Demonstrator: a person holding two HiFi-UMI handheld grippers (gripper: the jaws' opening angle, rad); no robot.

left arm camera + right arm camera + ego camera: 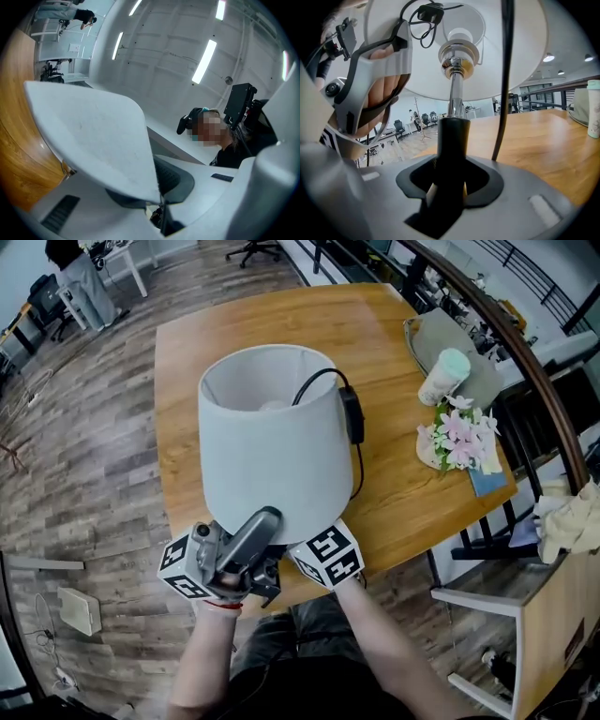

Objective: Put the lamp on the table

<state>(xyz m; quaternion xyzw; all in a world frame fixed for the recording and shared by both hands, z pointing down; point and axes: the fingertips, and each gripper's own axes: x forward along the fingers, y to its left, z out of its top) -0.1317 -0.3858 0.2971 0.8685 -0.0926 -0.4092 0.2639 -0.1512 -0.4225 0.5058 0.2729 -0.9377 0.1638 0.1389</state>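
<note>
Right tool (449,190) clamping black stem (451,140) of lamp (272,442), likely carrying weight. Left tool (157,206) pinching shade rim (93,140), likely steadying tilt. Lamp being held upright over near edge of tabletop (403,493); base hidden, contact unconfirmed.

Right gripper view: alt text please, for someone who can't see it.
The right gripper's tongs clamp the lamp's black stem, seen from below its white shade. A black cord hangs at right over the wooden table; the left gripper holds the shade's rim at left.
</note>
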